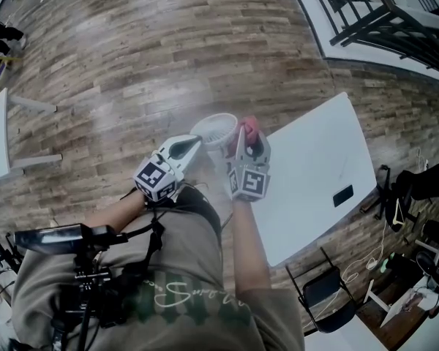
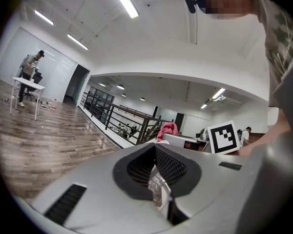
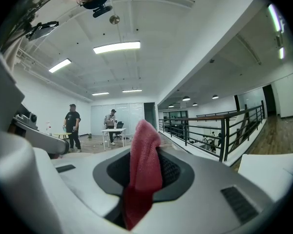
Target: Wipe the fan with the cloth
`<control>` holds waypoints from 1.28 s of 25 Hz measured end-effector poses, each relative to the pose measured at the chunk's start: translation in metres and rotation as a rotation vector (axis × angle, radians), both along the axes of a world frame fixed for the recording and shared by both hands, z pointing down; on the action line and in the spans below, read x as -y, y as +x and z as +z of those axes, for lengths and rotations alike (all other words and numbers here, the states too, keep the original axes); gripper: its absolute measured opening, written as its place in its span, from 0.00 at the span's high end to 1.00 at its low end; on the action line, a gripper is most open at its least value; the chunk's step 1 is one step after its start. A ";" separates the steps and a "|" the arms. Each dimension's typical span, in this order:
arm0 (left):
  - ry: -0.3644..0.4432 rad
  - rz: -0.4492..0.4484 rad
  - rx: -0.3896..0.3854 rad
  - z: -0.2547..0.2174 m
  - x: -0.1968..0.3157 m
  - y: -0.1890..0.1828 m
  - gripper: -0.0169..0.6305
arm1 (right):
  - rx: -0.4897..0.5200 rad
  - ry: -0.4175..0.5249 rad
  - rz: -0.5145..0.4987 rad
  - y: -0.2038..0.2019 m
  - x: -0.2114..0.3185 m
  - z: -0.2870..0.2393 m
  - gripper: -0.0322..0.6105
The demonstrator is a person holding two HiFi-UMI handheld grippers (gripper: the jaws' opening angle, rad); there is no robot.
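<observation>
A small round white fan (image 1: 214,129) hangs in the air between my two grippers, over the wooden floor. My left gripper (image 1: 194,143) meets the fan's near left rim. In the left gripper view that gripper (image 2: 156,179) is shut, with a thin white ribbed piece (image 2: 158,191), apparently the fan's edge, pinched between its pads. My right gripper (image 1: 246,134) sits just right of the fan, shut on a red cloth (image 1: 250,127). In the right gripper view the cloth (image 3: 144,155) stands up out of the jaws and hangs down in front. The fan is hidden there.
A white table (image 1: 314,174) lies right of my hands, with a small black thing (image 1: 343,195) on it. Near its front corner stands a black chair (image 1: 325,298). A black railing (image 3: 224,130) runs along the room's edge. Two people stand by a far table (image 3: 112,130).
</observation>
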State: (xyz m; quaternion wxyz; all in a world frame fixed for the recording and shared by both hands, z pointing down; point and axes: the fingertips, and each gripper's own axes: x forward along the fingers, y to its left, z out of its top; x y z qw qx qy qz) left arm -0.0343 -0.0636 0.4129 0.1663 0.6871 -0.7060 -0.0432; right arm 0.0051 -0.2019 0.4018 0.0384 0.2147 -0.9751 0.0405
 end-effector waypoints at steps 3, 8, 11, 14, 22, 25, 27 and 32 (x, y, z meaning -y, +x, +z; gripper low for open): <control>-0.007 0.000 -0.002 0.001 -0.002 0.002 0.94 | 0.006 -0.007 -0.012 -0.003 0.001 0.001 0.79; 0.001 -0.033 0.001 0.001 -0.003 -0.001 0.94 | 0.011 -0.022 -0.026 -0.006 0.006 0.005 0.79; 0.010 -0.057 0.002 -0.001 -0.003 -0.003 0.94 | 0.010 -0.026 -0.037 -0.008 0.009 0.005 0.79; 0.014 -0.067 0.009 -0.004 -0.003 -0.003 0.94 | 0.011 -0.028 -0.045 -0.009 0.010 0.006 0.79; 0.006 -0.103 0.016 -0.001 -0.009 -0.009 0.94 | 0.019 -0.049 -0.056 -0.014 0.013 0.013 0.79; -0.001 -0.109 0.030 -0.001 -0.012 -0.010 0.94 | 0.025 -0.058 -0.060 -0.016 0.013 0.017 0.79; -0.002 -0.114 0.036 0.001 -0.014 -0.011 0.94 | 0.036 -0.066 -0.068 -0.018 0.013 0.018 0.79; 0.000 -0.111 0.035 -0.002 -0.012 -0.011 0.94 | 0.046 -0.074 -0.083 -0.021 0.016 0.019 0.79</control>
